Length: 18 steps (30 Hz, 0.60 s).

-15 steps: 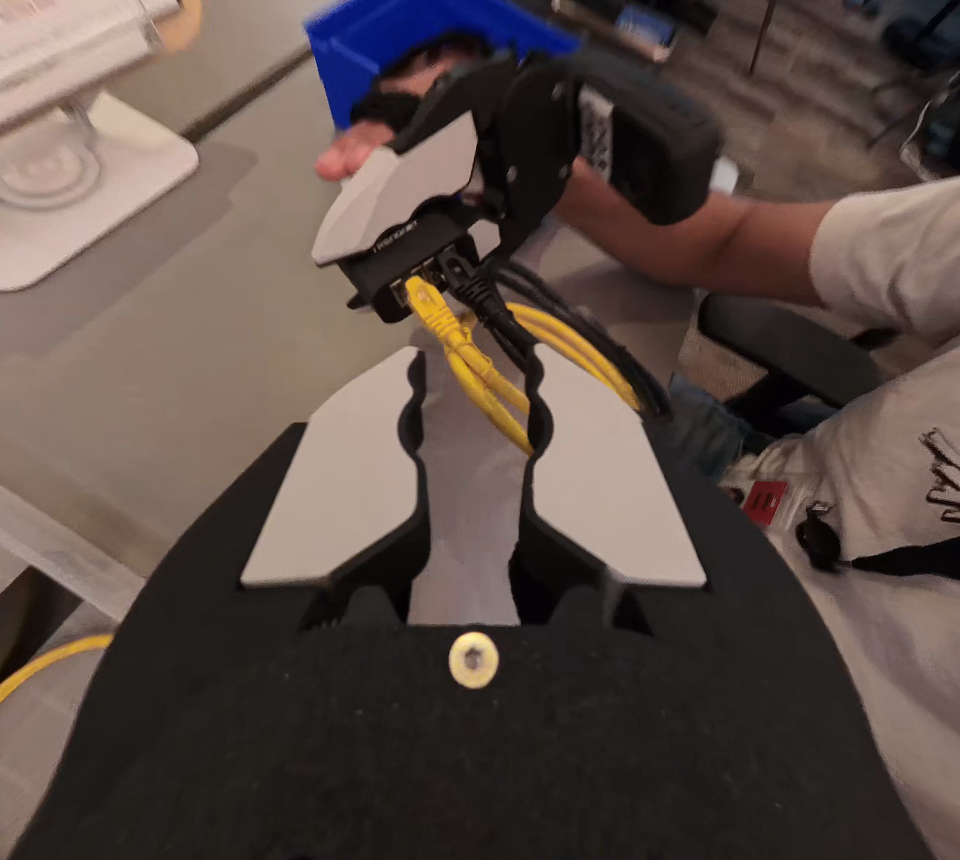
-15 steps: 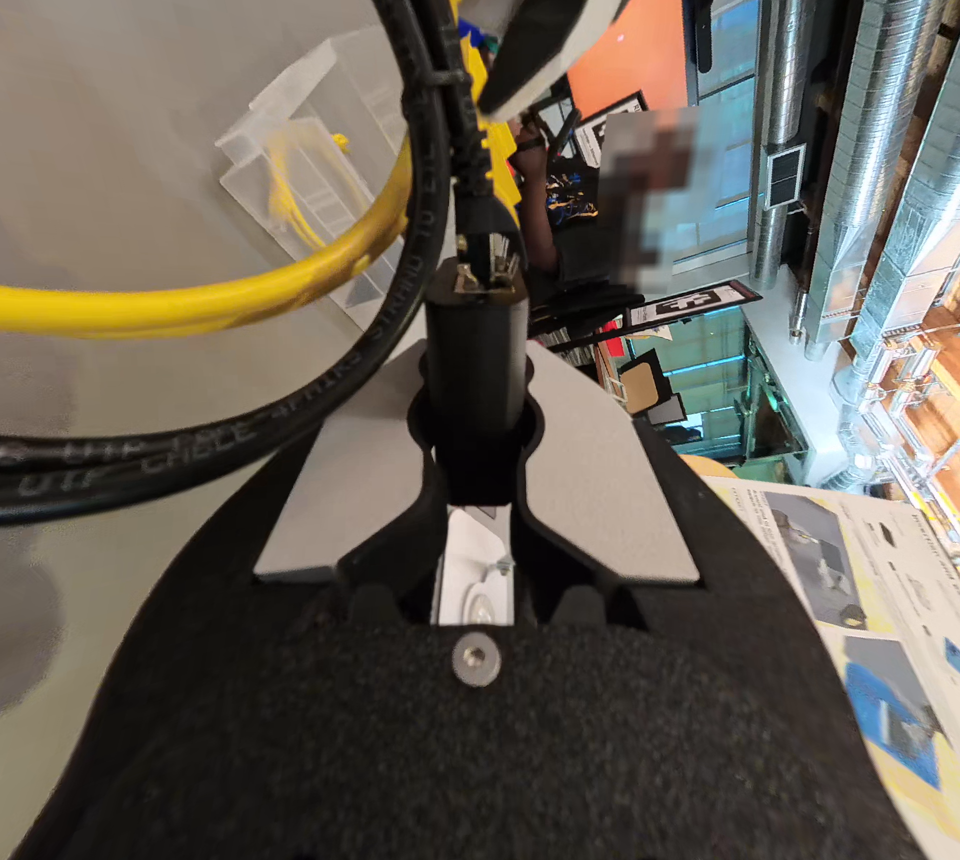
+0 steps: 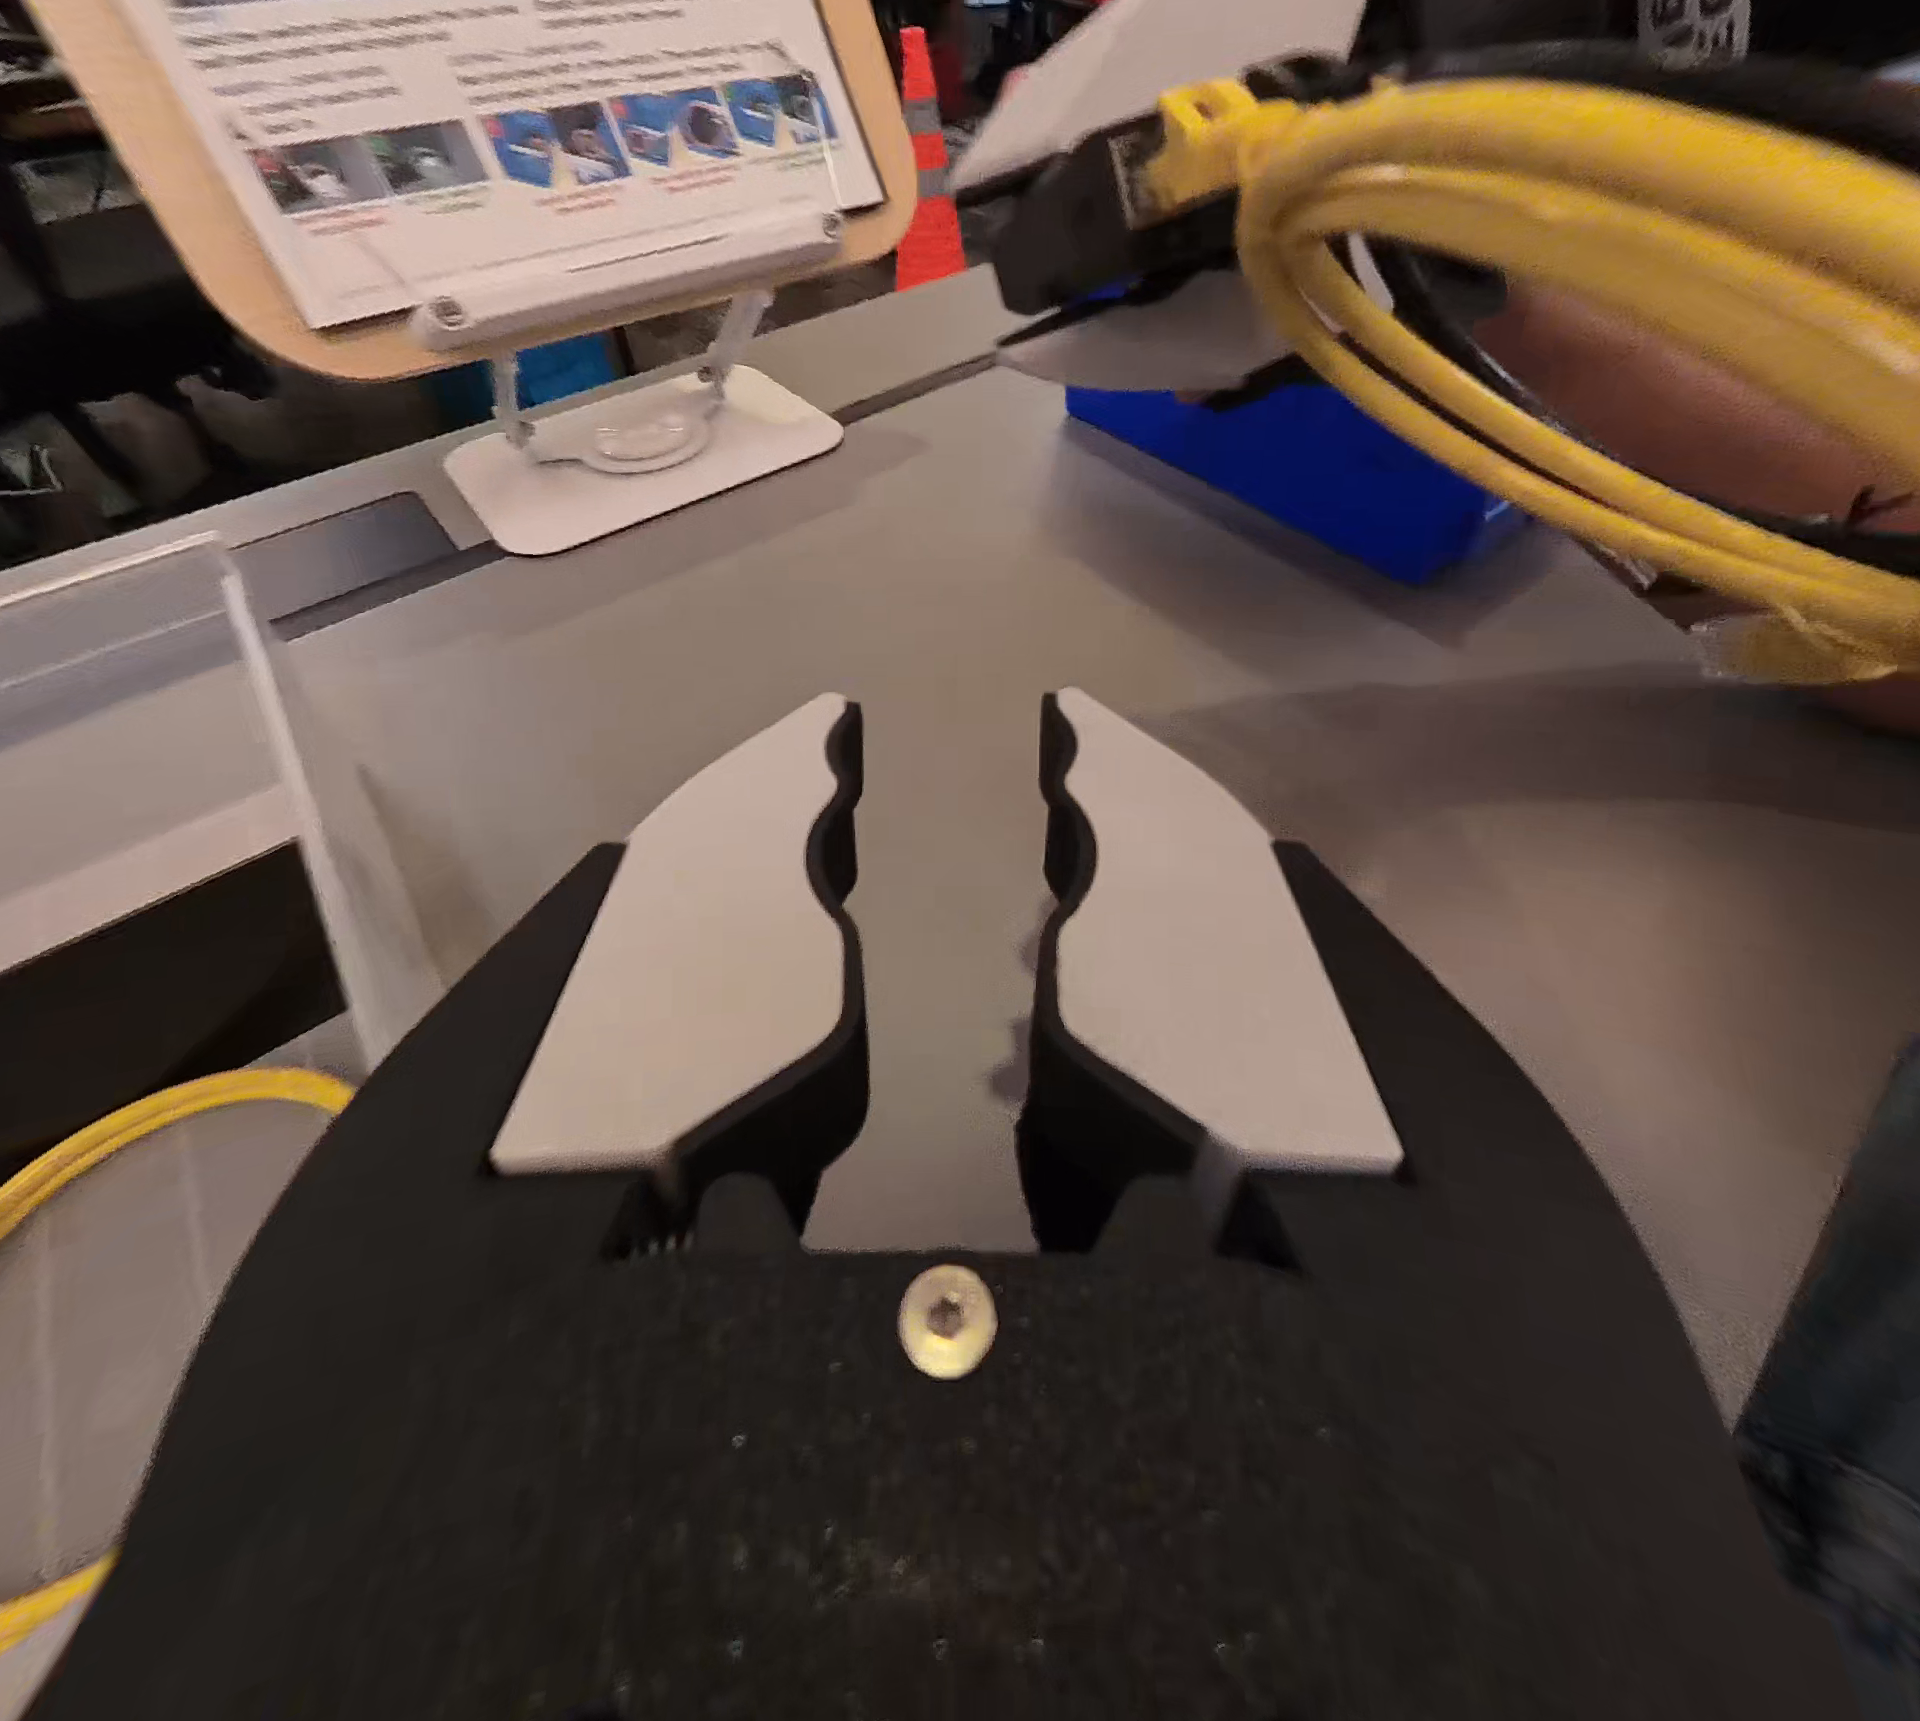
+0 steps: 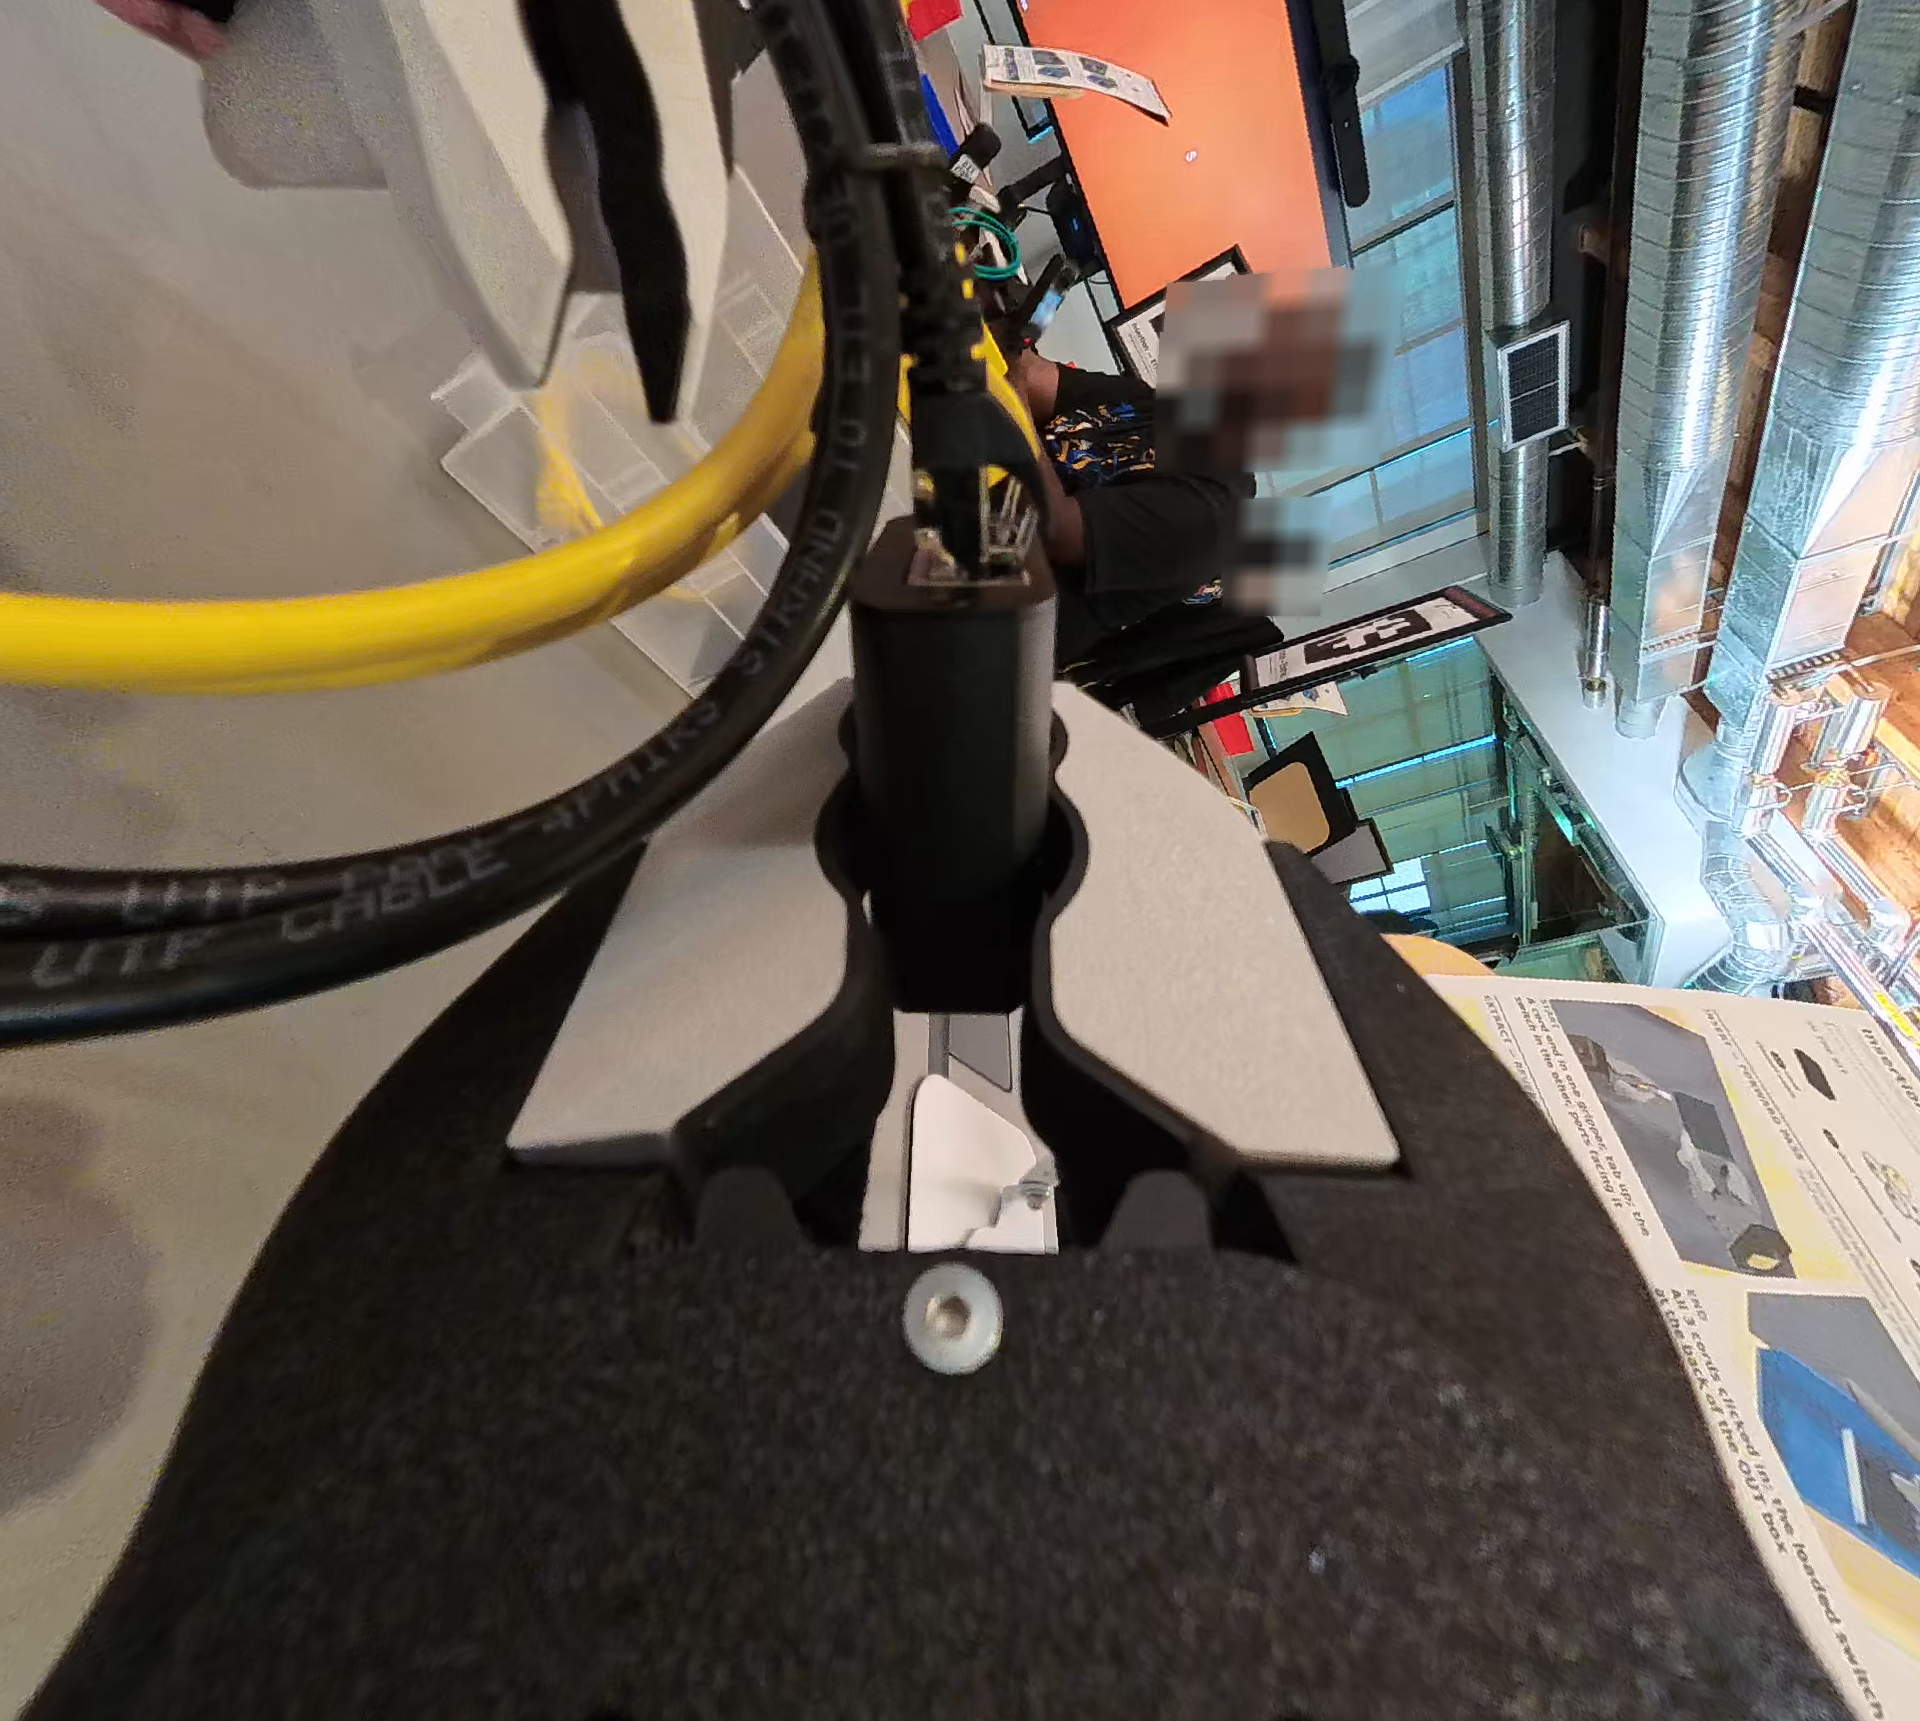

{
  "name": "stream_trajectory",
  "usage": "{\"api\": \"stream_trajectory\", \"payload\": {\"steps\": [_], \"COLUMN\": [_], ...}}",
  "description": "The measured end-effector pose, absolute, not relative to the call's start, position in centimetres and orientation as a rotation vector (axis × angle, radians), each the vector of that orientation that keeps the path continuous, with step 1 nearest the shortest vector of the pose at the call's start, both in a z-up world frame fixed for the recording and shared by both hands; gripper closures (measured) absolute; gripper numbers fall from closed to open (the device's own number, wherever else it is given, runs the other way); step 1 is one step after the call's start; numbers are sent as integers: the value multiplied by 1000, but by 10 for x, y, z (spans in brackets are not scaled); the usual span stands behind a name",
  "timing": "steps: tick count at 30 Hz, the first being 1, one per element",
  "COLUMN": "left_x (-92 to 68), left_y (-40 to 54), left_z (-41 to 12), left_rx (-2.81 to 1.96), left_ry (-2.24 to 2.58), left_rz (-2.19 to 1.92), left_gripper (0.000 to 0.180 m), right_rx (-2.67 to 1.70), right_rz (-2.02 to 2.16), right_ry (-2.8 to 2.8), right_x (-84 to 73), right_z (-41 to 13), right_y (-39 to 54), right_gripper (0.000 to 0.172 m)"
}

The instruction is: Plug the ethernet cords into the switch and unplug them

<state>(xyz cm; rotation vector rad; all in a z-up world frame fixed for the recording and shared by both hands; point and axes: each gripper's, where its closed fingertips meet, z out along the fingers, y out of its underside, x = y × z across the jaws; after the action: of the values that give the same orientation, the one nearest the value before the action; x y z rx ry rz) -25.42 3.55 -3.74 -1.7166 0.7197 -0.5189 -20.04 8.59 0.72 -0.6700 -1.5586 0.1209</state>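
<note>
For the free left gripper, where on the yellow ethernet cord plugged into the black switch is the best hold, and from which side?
Probably the yellow boot right behind the plug, where it enters the black switch. The cord loops away behind it, so only there is it stiff. Bring the left gripper, open and empty, in from the cord side, along the plug's axis.

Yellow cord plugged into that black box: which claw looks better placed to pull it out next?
Probably the left claw: it is open and empty. The right claw is clamped on the black box, so it can only steady it while the yellow cord comes out.
</note>
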Motion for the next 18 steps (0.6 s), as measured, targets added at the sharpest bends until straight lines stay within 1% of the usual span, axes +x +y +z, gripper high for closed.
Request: {"api": "stream_trajectory", "payload": {"steps": [2, 4, 6, 8, 11, 14, 18], "left_x": [-271, -281, -279, -254, -230, -218, -212], "left_y": [37, 31, 26, 15, 15, 18, 14], "left_z": [-16, 24, 46, 49, 46, 43, 37], "left_rx": [-1716, -1649, -1683, -1766, -1843, -1875, -1951], "left_ry": [639, 566, 513, 564, 597, 609, 631], "left_rz": [-544, -599, -615, -691, -658, -657, -652], "left_gripper": [146, 145, 145, 145, 146, 153, 153], "right_rx": [-667, -663, -660, -654, -644, -636, -635], "right_rz": [100, 75, 62, 61, 57, 55, 37], "right_ry": [-1562, -1565, -1560, -1560, -1567, -1569, -1573], "right_x": [-199, -198, -199, -201, -203, -203, -202], "right_z": [6, 6, 6, 6, 5, 6, 6], "right_y": [88, 90, 91, 90, 86, 84, 85], "right_gripper": [147, 147, 147, 147, 147, 147, 146]}}
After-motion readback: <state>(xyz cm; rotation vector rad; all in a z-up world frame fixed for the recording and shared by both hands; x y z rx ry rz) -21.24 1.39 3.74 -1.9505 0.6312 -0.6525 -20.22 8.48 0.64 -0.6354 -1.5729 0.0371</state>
